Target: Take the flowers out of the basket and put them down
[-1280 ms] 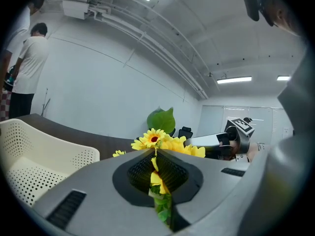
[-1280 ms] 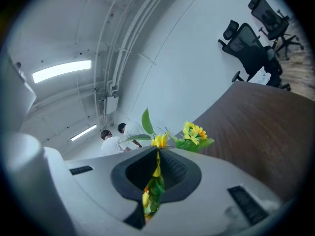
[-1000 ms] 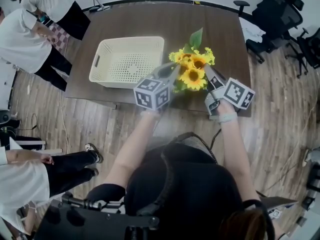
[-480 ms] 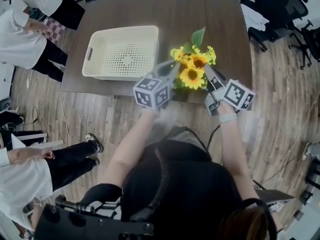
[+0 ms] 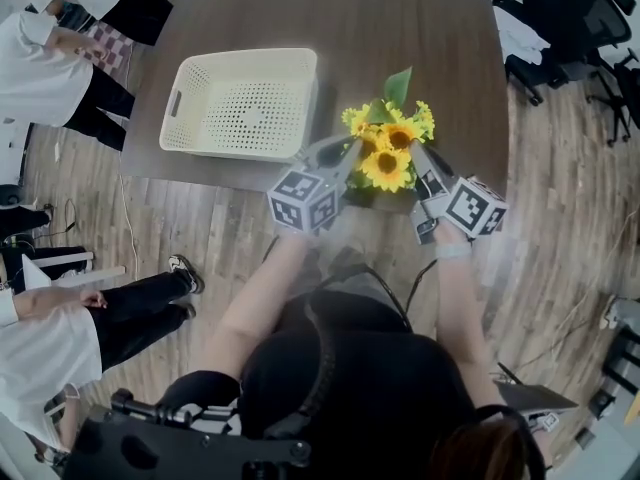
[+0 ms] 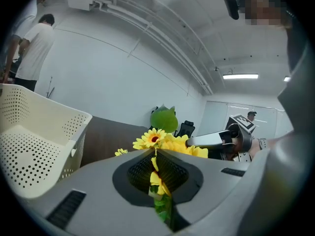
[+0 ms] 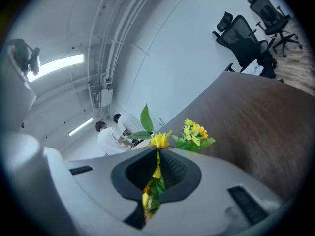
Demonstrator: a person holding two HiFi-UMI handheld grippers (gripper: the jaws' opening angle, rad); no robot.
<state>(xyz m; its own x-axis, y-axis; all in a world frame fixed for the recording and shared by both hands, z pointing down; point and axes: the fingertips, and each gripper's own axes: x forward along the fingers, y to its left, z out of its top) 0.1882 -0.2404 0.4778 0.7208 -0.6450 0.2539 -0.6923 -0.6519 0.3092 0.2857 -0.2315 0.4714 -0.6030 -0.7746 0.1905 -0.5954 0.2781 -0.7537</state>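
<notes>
- Far L: ppl in white tops (image 5: 45, 53) are standing beside the table (image 5: 420, 28); they're not taking part in the job.
- White perforated basket (image 5: 246, 54) is sitting on the table's left half w/ nothing showing inside; the flowers are already out of it.
- Left gripper (image 5: 345, 154) is pinching w/ jaws all but closed. Its own view is showing yellow petals + green bits squeezed in the slit between the pads, so it's gripping the bunch from the left.
- Sunflower bunch (image 5: 388, 150) is hanging in the air between both grippers, right of the basket, over the table's near edge. Blooms are facing up, w/ the big leaf pointing far. Long axis is prob. running near-upright, stems going down + hidden under the heads.
- Handling, my guess: likely artificial, v. light, petals soft + crushable, stems prob. springy. A better hold would be on the stems below the heads, not on the petals. Lay it down gently on its side, else it'll prob. topple.
- Right gripper (image 5: 424, 160) is likewise clamping nearly shut on petals/leaves from the right.
- Far R: office chairs (image 5: 575, 8) are standing off the table.
</notes>
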